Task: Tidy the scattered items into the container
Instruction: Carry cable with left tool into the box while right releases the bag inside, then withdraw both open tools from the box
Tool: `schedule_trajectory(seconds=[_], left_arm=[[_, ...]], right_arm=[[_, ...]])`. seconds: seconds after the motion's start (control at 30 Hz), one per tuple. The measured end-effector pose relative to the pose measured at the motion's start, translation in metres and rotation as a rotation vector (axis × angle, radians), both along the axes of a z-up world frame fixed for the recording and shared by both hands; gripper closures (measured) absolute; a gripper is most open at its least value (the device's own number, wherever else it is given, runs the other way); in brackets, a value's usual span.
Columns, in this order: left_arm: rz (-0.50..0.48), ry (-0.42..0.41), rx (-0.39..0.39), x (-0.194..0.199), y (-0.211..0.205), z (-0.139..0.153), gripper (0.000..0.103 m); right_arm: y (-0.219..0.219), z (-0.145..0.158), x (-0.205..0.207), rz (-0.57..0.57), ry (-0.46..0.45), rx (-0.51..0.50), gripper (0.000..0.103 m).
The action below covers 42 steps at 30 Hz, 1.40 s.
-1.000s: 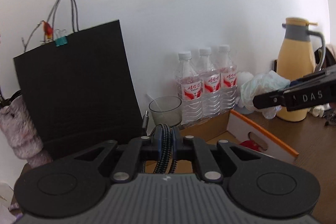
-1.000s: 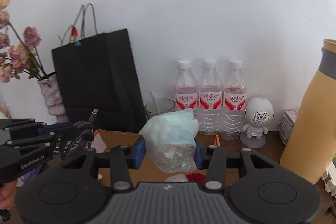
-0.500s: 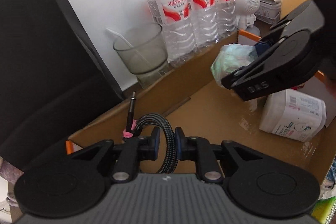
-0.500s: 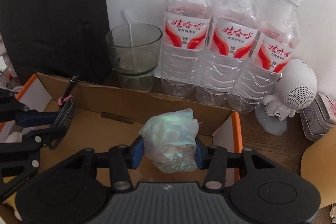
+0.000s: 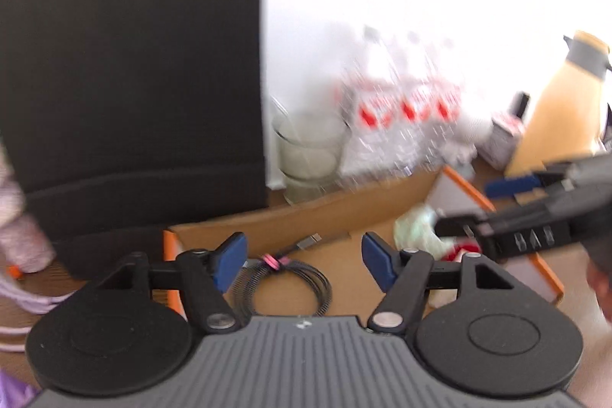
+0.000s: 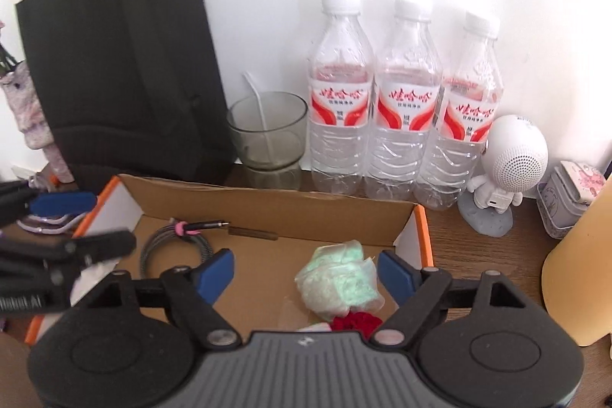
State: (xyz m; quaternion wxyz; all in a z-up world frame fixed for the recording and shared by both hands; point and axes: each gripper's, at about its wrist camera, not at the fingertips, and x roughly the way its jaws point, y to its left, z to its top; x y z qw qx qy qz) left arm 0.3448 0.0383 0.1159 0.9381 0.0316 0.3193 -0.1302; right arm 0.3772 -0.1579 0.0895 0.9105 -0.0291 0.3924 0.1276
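Cable [image 5: 283, 278] and plastic wad [image 6: 340, 287] now released in box [image 6: 267, 205], both tools spread wide

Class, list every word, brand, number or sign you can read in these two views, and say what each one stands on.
"娃哈哈" with "饮用纯净水" beneath: red-and-white label on each of the three water bottles.
Side lettering on the left gripper: blurred, unreadable.
Side lettering on the right gripper: blurred.
Print on the small tin: too small.

The three clear plastic water bottles [image 6: 401, 102] with white caps are each wearing a red-and-white label showing the brand 娃哈哈 in red characters, with a smaller line beneath reading 饮用纯净水. The black left gripper [image 6: 82, 220] is showing partial white lettering on its side, too cropped to read.
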Motion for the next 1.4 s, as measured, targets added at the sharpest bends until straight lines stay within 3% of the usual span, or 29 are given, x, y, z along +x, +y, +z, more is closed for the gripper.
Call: schedule_trajectory(seconds=[0.1,0.2,0.33,0.4,0.53,0.7,0.77,0.83,0.9,1.1,1.3,1.37,1.4], left_arm=[[0.079,-0.064,-0.02,-0.026,0.006,0.019,0.021],[0.091,-0.158,-0.025,-0.063,0.008,0.038,0.011],[0.106,-0.336,0.045,-0.132,-0.001,0.056,0.0],[0.107,-0.4,0.064,-0.17,-0.006,0.057,0.0],[0.088,-0.421,0.025,-0.23,-0.013,0.047,0.0],[0.107,-0.462,-0.039,-0.302,-0.008,0.029,0.0],[0.128,-0.482,-0.043,-0.328,-0.005,0.015,0.0],[0.148,-0.446,-0.012,-0.346,-0.008,-0.001,0.0],[0.171,-0.368,0.026,-0.357,-0.009,-0.019,0.0],[0.192,-0.2,0.015,-0.363,0.003,-0.061,0.0],[0.151,-0.228,0.092,-0.307,0.015,-0.061,0.0],[0.159,-0.205,0.112,-0.275,0.018,-0.066,0.006],[0.17,-0.184,0.112,-0.262,0.02,-0.07,0.015]], right_arm=[[-0.002,0.014,-0.024,-0.02,-0.047,0.018,0.021],[-0.01,0.027,-0.059,-0.032,-0.118,0.062,0.019],[-0.017,0.04,-0.119,-0.039,-0.27,0.072,0.019],[-0.024,0.042,-0.153,-0.031,-0.343,0.096,0.018],[-0.04,0.034,-0.218,-0.001,-0.461,0.173,0.015],[-0.048,0.014,-0.299,-0.007,-0.598,0.158,0.014],[-0.052,0.001,-0.323,-0.006,-0.597,0.171,0.011],[-0.054,-0.013,-0.34,-0.01,-0.555,0.18,0.011],[-0.053,-0.029,-0.359,-0.021,-0.496,0.172,0.011],[-0.053,-0.069,-0.387,0.004,-0.36,0.125,0.012],[-0.038,-0.066,-0.35,0.032,-0.356,0.114,0.012],[-0.023,-0.069,-0.328,0.055,-0.342,0.096,0.012],[-0.015,-0.07,-0.317,0.059,-0.335,0.085,0.013]])
